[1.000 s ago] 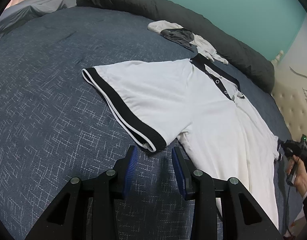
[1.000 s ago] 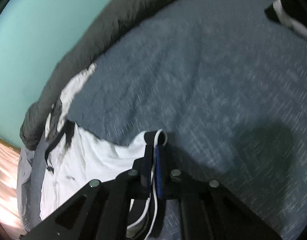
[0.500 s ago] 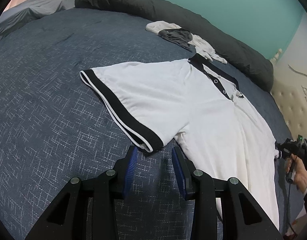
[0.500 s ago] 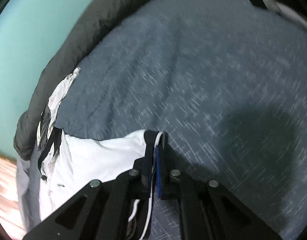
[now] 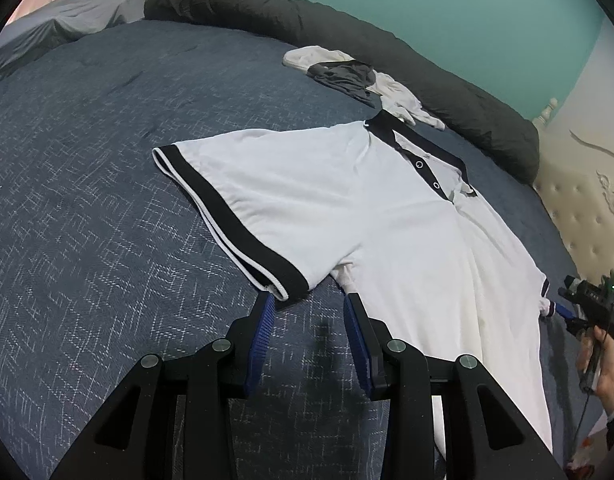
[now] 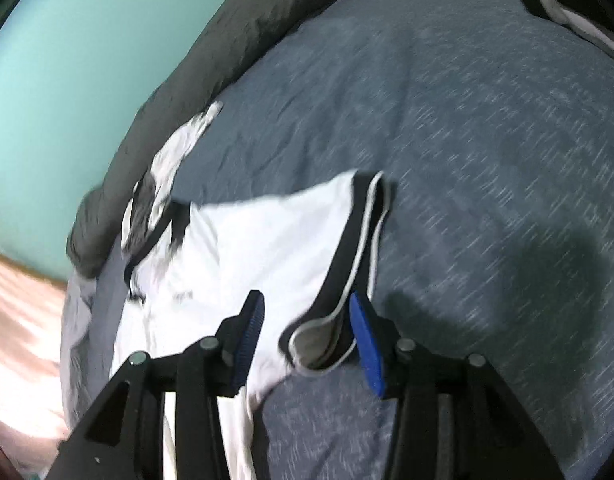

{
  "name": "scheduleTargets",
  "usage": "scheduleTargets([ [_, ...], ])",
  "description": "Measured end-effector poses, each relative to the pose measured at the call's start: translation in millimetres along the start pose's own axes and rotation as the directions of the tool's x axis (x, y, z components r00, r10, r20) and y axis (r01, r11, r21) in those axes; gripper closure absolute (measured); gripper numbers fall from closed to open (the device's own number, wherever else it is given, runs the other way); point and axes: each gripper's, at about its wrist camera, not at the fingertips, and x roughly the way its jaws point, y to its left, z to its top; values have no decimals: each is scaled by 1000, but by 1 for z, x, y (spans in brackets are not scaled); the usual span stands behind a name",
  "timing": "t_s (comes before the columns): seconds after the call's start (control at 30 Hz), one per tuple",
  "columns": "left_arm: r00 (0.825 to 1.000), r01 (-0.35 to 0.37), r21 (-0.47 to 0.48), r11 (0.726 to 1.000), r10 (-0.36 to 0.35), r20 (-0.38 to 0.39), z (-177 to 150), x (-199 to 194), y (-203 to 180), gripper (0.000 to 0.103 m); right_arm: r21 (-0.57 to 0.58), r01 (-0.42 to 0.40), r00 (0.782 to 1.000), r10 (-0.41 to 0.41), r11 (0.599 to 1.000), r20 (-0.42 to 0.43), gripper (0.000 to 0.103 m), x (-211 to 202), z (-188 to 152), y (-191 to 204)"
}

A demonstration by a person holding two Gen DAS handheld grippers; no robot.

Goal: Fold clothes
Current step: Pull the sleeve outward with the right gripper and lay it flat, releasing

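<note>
A white polo shirt (image 5: 379, 216) with black collar and black sleeve bands lies flat on the blue bedspread (image 5: 87, 184). My left gripper (image 5: 309, 304) is open and empty, just short of the near sleeve's black cuff (image 5: 243, 228). My right gripper (image 6: 305, 308) is open, with the other sleeve's cuff (image 6: 347, 276) lying loose between its pads. The shirt body shows in the right wrist view (image 6: 247, 248). The right gripper also shows at the shirt's far edge in the left wrist view (image 5: 587, 304).
A rolled dark grey duvet (image 5: 387, 52) runs along the teal wall. A small heap of white and grey clothes (image 5: 355, 76) lies beyond the collar. A padded cream headboard (image 5: 587, 208) stands at the right. Another black and white garment (image 6: 563, 4) lies at the bed's far corner.
My right gripper has opened and let go of the sleeve cuff, which now lies spread on the bed. My left gripper has edged closer to the near sleeve.
</note>
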Motion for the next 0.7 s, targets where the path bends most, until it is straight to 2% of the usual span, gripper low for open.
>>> scheduleTargets([
  [0.03, 1000, -1, -1, 1000, 1, 1, 0, -1, 0, 64, -15, 4, 1000, -4, 1000, -7, 58, 2, -3, 2],
  [0.1, 1000, -5, -5, 1000, 5, 3, 0, -1, 2, 64, -39, 11, 1000, -12, 999, -21, 71, 4, -8, 3],
  [0.17, 1000, -8, -9, 1000, 8, 3, 1, 0, 3, 64, -37, 5, 1000, -6, 999, -28, 93, 7, -10, -1],
  [0.23, 1000, -6, -9, 1000, 6, 0, 1, 1, 4, 64, -40, -7, 1000, 6, 999, -21, 99, 9, -11, 0],
  [0.53, 1000, -3, -3, 1000, 3, -1, 0, 1, 1, 64, 105, -95, 992, 86, 990, 92, 102, -6, -20, -19],
  [0.7, 1000, -3, -2, 1000, 3, -1, 0, 2, 1, 64, 145, -38, 999, 32, 989, 41, 102, 4, -29, -34],
])
